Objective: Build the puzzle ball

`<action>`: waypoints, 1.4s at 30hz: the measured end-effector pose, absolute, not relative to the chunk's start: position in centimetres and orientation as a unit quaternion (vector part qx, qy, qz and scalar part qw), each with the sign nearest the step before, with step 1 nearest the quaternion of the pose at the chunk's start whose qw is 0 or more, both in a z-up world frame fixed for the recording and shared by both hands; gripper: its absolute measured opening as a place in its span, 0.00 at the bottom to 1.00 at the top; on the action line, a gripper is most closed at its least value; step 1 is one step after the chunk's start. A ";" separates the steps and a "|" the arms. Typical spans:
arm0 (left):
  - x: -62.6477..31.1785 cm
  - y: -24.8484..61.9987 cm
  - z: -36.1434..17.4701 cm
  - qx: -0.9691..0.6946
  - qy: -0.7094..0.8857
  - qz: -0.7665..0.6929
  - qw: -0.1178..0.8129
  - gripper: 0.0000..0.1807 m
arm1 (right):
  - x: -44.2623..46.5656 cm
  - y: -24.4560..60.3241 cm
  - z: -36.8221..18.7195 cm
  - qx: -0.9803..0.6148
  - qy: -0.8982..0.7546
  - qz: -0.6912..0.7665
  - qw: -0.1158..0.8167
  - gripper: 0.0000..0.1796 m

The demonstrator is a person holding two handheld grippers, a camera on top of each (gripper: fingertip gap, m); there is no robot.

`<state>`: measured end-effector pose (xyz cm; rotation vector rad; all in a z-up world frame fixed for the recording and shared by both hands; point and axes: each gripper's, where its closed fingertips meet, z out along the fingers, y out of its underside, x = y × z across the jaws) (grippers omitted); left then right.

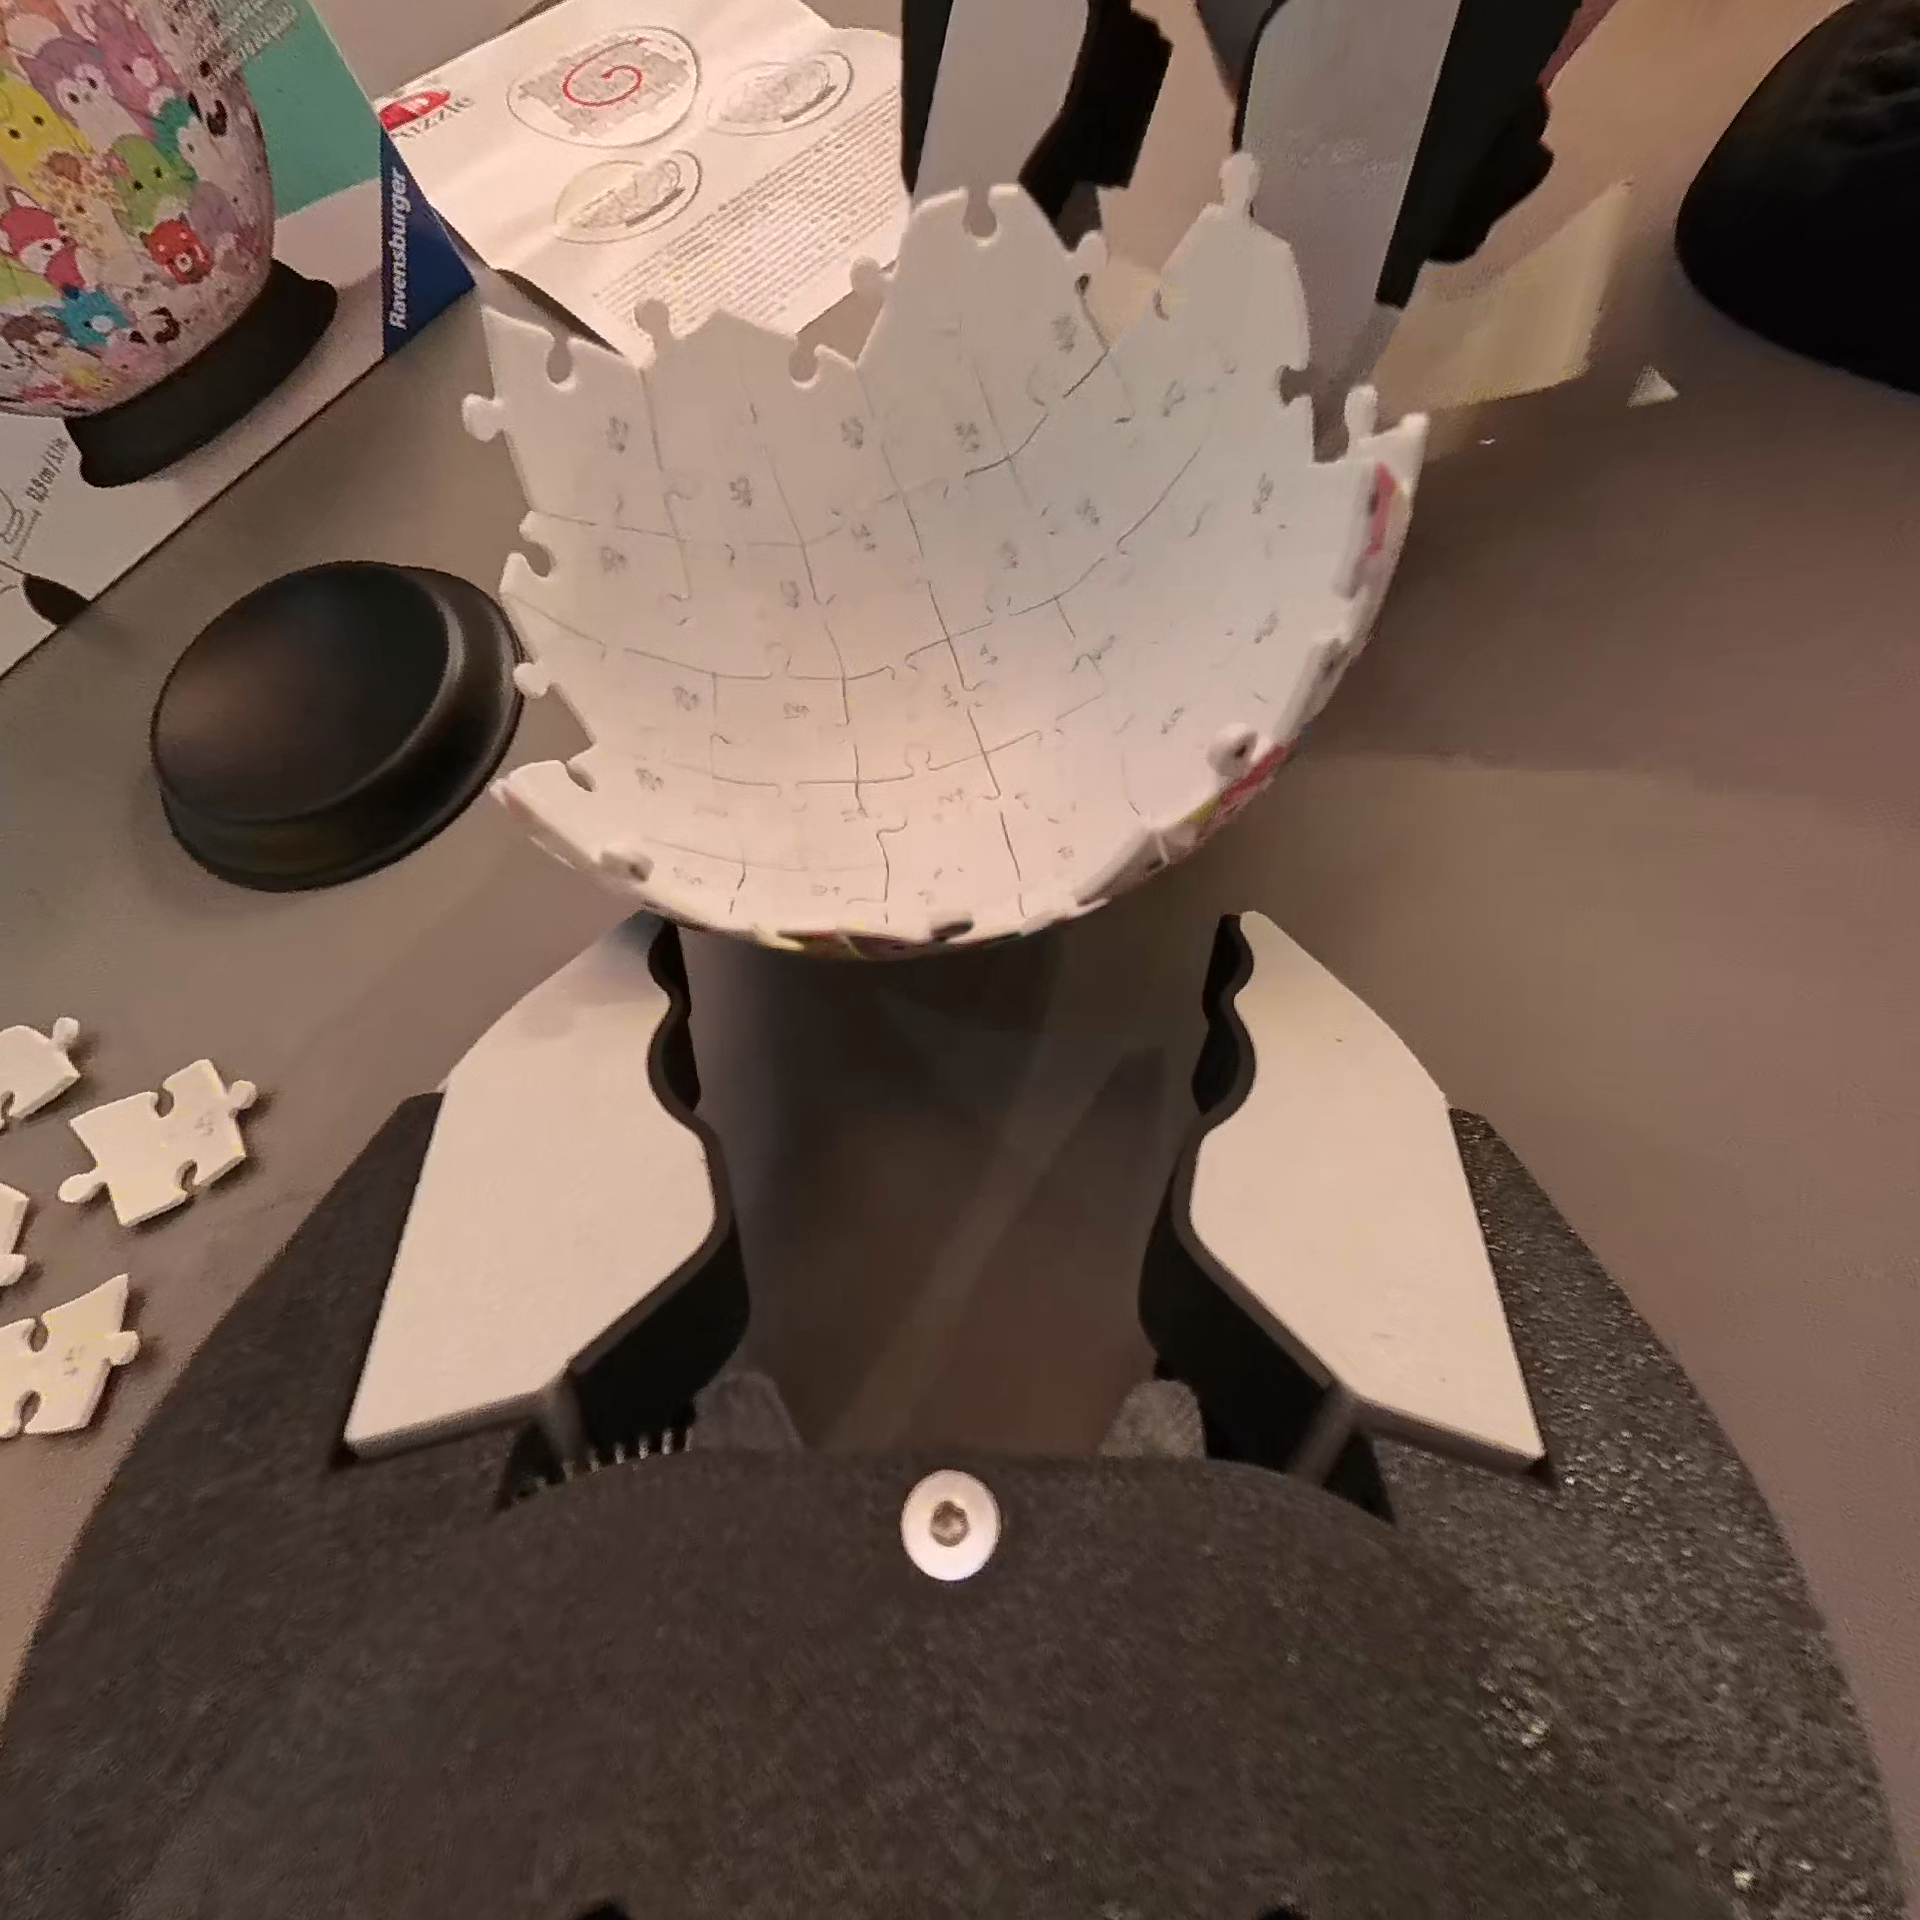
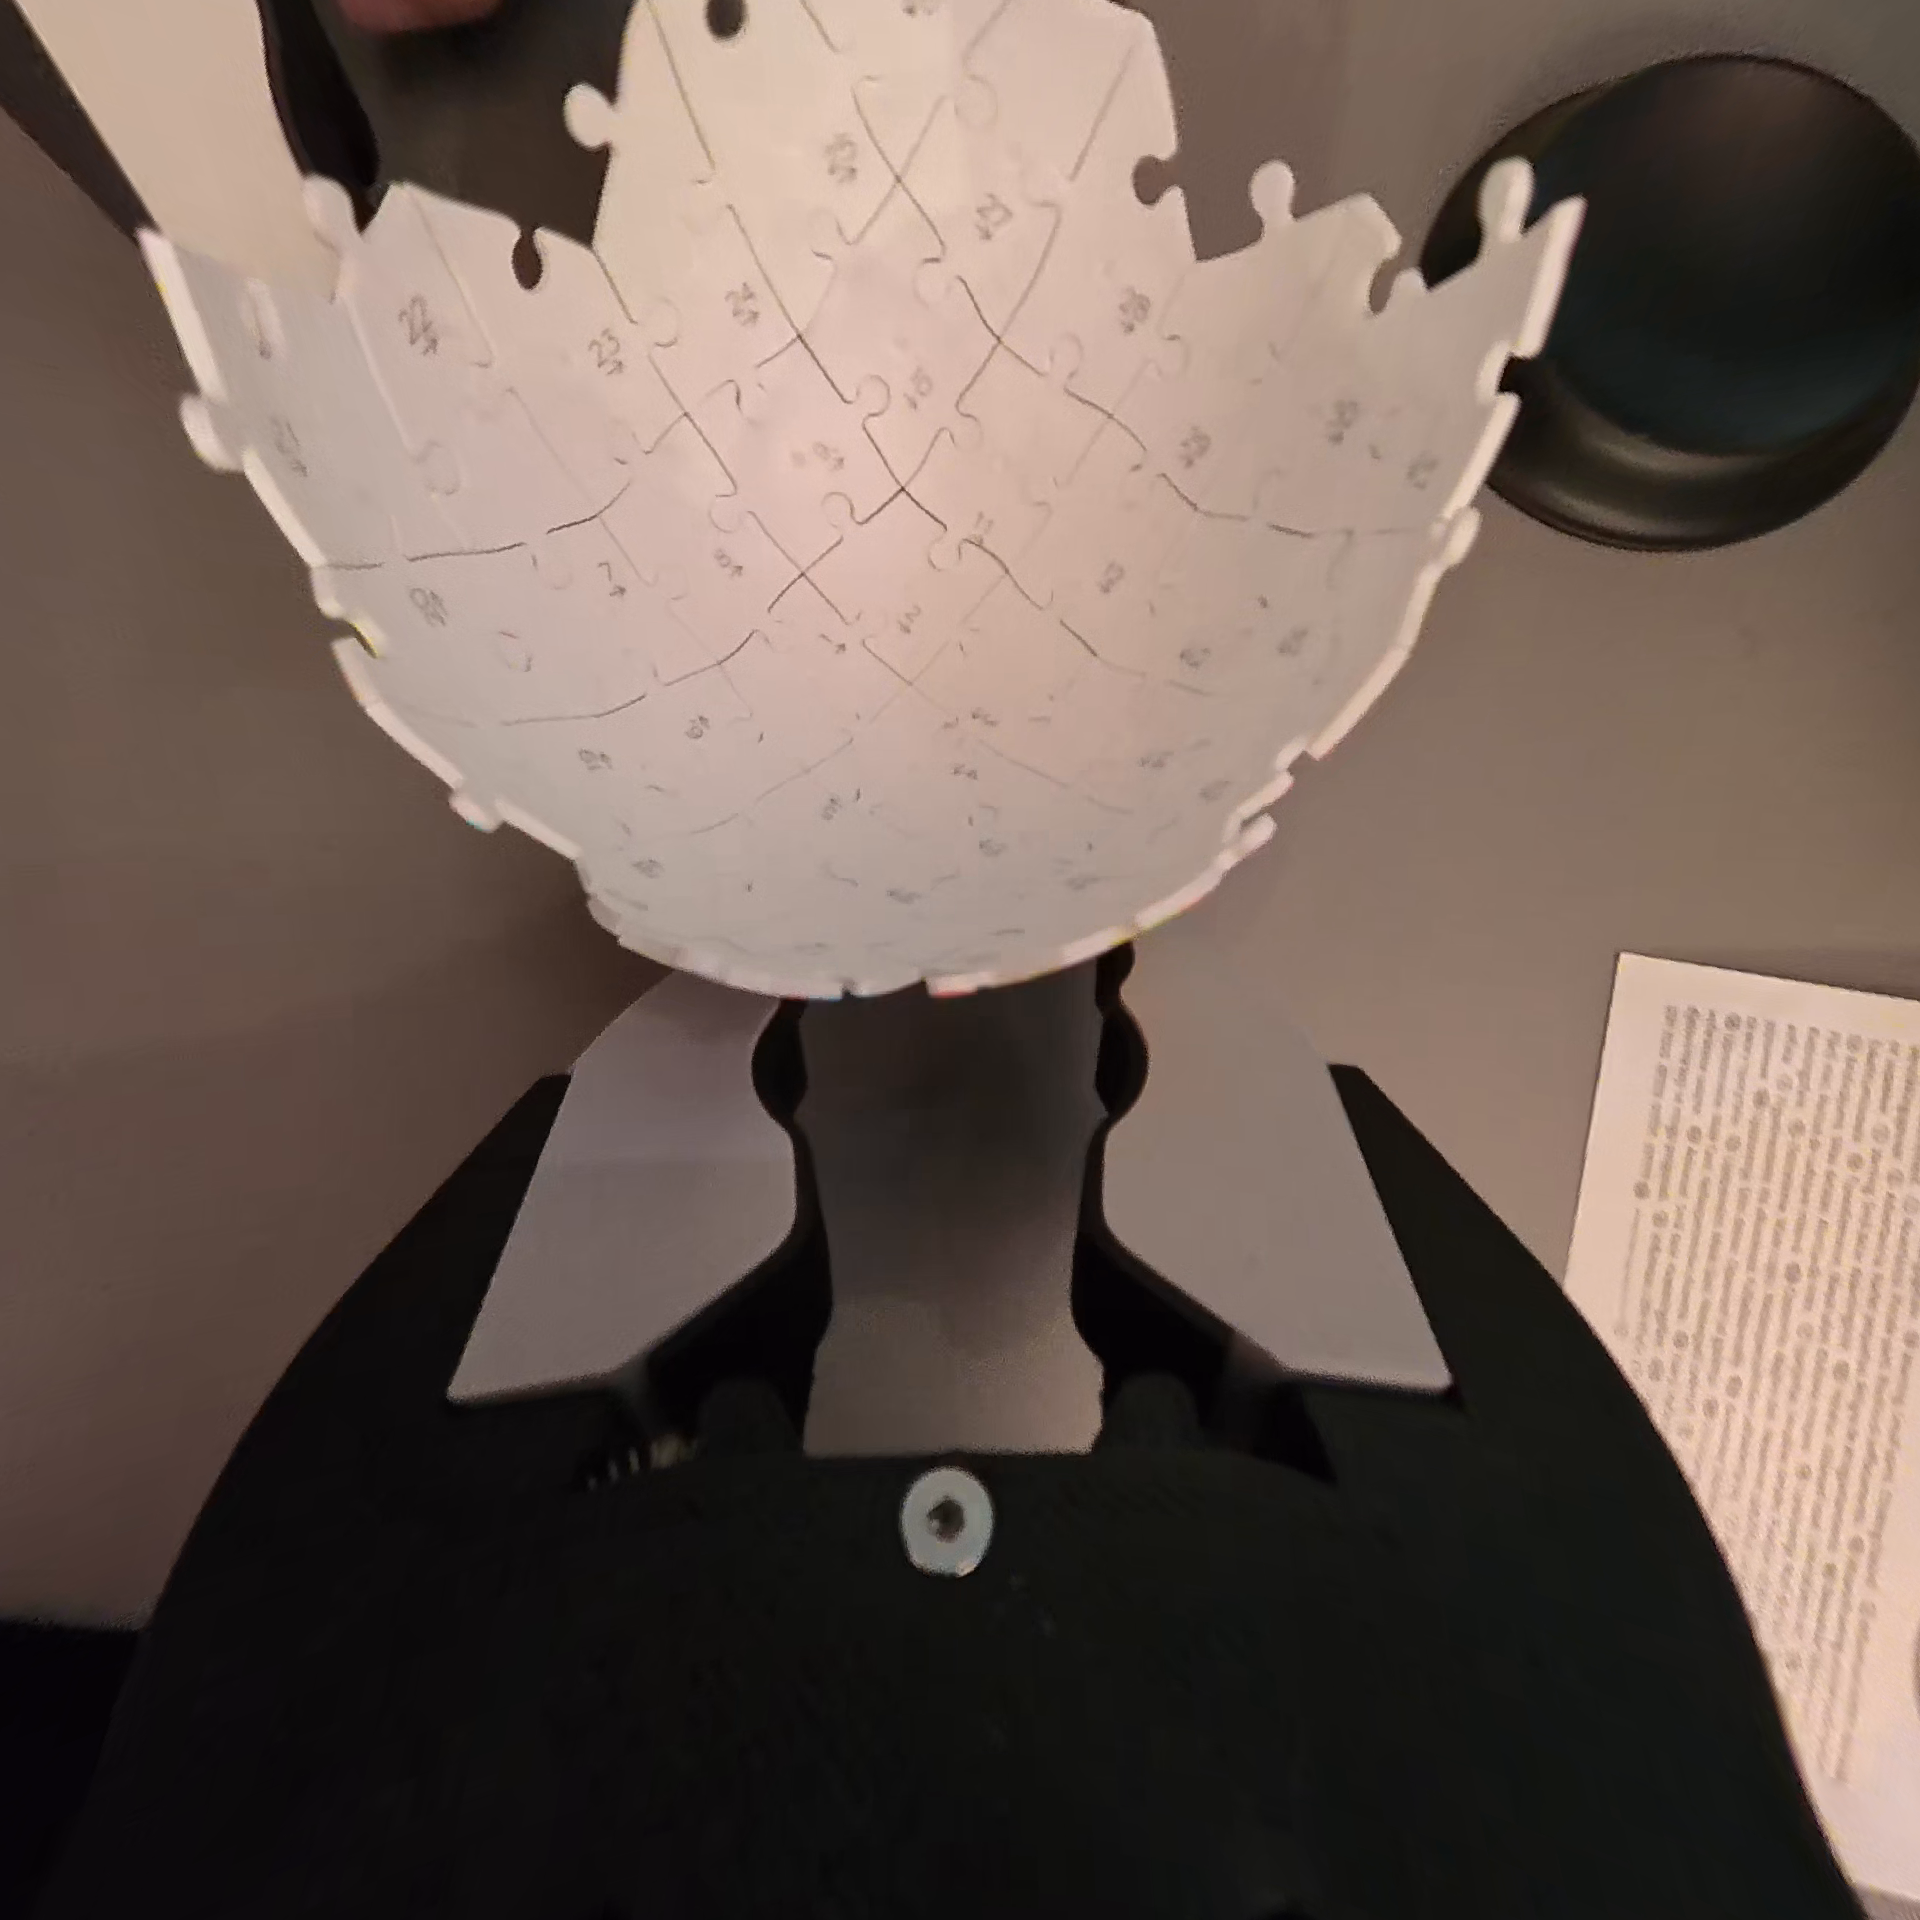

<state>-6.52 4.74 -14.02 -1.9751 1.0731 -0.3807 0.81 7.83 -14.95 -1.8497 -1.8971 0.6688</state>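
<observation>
Left gripper (image 1: 951, 997) jaws spread wide, just under the half-built puzzle ball (image 1: 914, 644); right gripper (image 2: 935, 1023) jaws gaping too, tips hidden behind the shell. Bowl's opening faces up toward both cams. Grey counter (image 1: 1558, 935): 1 black stand (image 1: 332, 727), 4 loose pieces (image 1: 156, 1143), 1 box (image 1: 156, 260), instruction sheet (image 1: 675, 156).

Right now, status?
Left gripper and right gripper open, tips under puzzle ball. Ball half built, rim jagged. Black stand close beside; loose pieces on table.

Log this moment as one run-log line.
stage: half-built puzzle shell between both tongs | left tongs open at near rim | right tongs open at opposite rim | black stand empty | loose pieces unplaced
</observation>
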 end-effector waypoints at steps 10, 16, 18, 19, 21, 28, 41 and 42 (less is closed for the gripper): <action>-6.5 4.3 -14.0 -0.787 0.428 -0.149 0.418 0.52 | 3.2 7.7 -13.4 -0.696 -0.652 0.212 0.217 0.31; -6.8 4.3 -13.9 -0.792 0.416 -0.157 0.419 0.52 | 6.3 7.4 -11.4 -0.744 -0.585 0.213 0.242 0.30; -7.2 4.4 -13.9 -0.794 0.415 -0.158 0.415 0.52 | 6.6 6.7 -11.9 -0.747 -0.582 0.212 0.242 0.30; -7.5 4.4 -13.8 -0.794 0.415 -0.155 0.416 0.52 | 6.7 6.3 -12.2 -0.746 -0.584 0.208 0.242 0.30; -7.9 4.3 -13.3 -0.791 0.415 -0.160 0.421 0.52 | 6.4 5.7 -12.8 -0.746 -0.582 0.211 0.244 0.30; -11.3 4.4 -11.8 -0.790 0.422 -0.150 0.419 0.49 | 4.7 5.3 -13.9 -0.741 -0.575 0.234 0.255 0.30; -11.7 16.9 -8.8 -0.721 0.601 -0.119 0.323 0.49 | 6.0 5.4 -13.2 -0.745 -0.531 0.273 0.298 0.30; -11.5 17.6 -9.7 -0.718 0.615 -0.110 0.305 0.50 | 6.2 5.2 -13.0 -0.743 -0.527 0.280 0.302 0.30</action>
